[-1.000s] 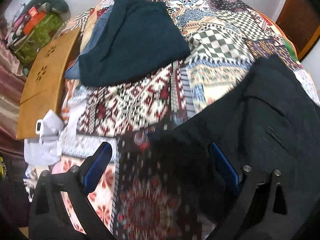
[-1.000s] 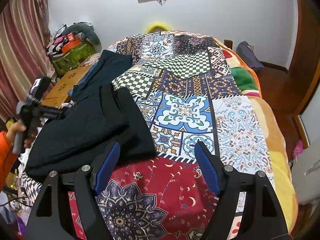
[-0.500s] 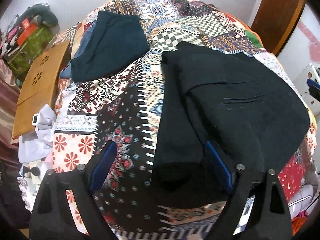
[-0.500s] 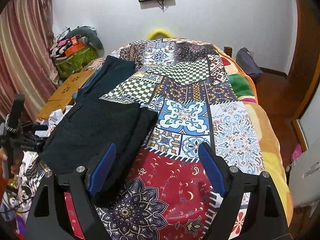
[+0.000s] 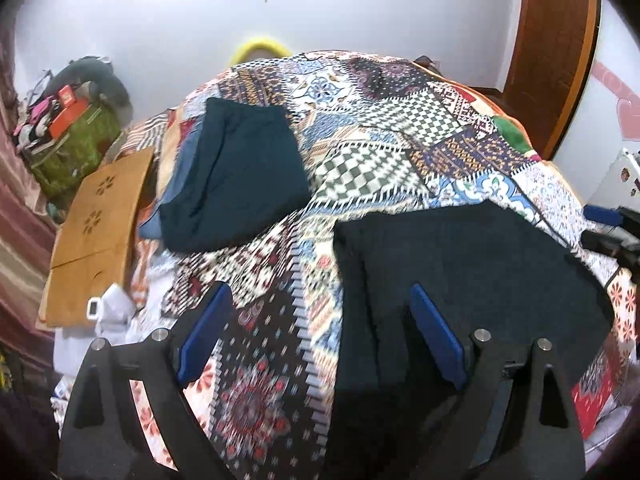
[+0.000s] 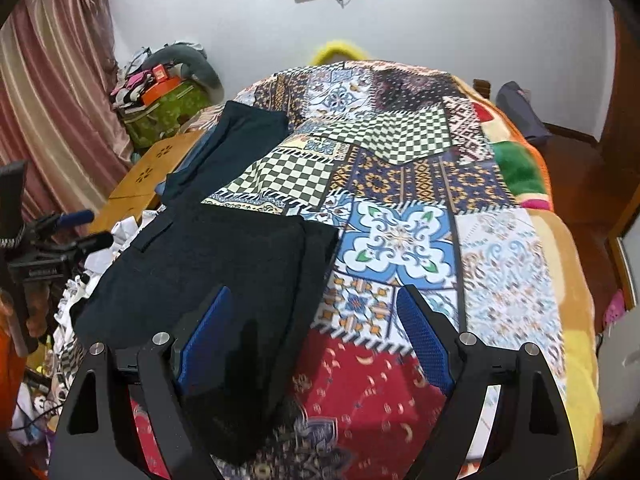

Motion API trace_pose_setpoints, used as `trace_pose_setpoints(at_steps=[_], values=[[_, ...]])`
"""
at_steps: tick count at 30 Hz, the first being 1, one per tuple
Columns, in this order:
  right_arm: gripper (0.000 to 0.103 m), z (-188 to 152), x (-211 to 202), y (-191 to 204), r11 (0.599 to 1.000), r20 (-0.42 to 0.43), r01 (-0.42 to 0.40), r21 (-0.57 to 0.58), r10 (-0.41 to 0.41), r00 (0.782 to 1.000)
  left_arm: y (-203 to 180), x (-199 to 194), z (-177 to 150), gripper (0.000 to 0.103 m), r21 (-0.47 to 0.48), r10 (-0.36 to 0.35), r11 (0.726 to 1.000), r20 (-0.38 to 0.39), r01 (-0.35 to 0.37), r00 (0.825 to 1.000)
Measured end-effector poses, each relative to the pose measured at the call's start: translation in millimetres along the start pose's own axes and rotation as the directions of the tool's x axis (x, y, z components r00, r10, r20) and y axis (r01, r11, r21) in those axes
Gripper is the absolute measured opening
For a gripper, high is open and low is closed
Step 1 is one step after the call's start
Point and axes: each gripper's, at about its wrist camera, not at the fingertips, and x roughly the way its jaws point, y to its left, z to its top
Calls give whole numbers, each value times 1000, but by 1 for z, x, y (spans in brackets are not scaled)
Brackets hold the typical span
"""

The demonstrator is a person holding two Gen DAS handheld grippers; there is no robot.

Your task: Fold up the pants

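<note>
Our black pants (image 5: 460,264) now lie folded on the patchwork quilt (image 6: 400,236), released a moment ago. Our left gripper (image 5: 320,336) has lifted clear, our right gripper (image 6: 312,336) hovers alongside; both spread, empty. This fold looks finished.

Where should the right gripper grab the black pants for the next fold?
Probably the near end of the black pants, where the cloth lies flat and narrow under the right gripper. Come from above and pinch the edge beside the red quilt patch. Both grippers stand open, holding nothing; the left gripper could take the other corner.
</note>
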Motion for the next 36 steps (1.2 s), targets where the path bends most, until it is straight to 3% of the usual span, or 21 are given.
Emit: trace_pose_setpoints(at_steps=[6, 8, 10, 12, 14, 19, 21, 24, 28, 31, 34, 36], values=[[82, 15, 33, 0, 998, -50, -53, -17, 52, 997, -19, 26, 21, 91, 65, -50, 997, -2, 50, 999], [78, 20, 46, -1, 997, -80, -76, -8, 75, 994, -26, 38, 26, 91, 84, -83, 993, -42, 86, 996], [68, 23, 57, -4, 996, -108, -88, -5, 87, 990, -30, 50, 29, 90, 87, -115, 989, -85, 122, 990], [62, 25, 74, -5, 996, -151, -93, -7, 91, 984, -35, 59, 28, 79, 96, -128, 986, -117, 139, 985], [59, 24, 79, -7, 995, -163, -102, -2, 100, 981, -39, 67, 27, 72, 108, -138, 982, -151, 156, 979], [39, 25, 91, -8, 985, -190, -172, 22, 173, 966, -38, 75, 24, 59, 70, -197, 974, -194, 214, 961], [35, 26, 92, -6, 986, -184, -166, 7, 165, 969, -35, 73, 24, 48, 53, -205, 975, -184, 218, 961], [26, 25, 85, 0, 989, -149, -142, -46, 133, 980, -35, 67, 24, 42, 57, -215, 972, -156, 226, 964], [16, 28, 71, 12, 984, -90, -119, -132, 107, 990, -45, 48, 30, 33, 136, -180, 972, -83, 190, 980], [15, 34, 56, 24, 974, -6, -71, -217, 71, 997, -50, 32, 42, 31, 177, -166, 970, -8, 165, 986], [15, 39, 55, 24, 970, 31, -36, -239, 45, 998, -48, 40, 49, 31, 164, -160, 974, -12, 159, 987], [15, 39, 69, 22, 975, 22, -17, -223, 23, 1000, -48, 60, 49, 32, 144, -138, 979, -60, 145, 989]])
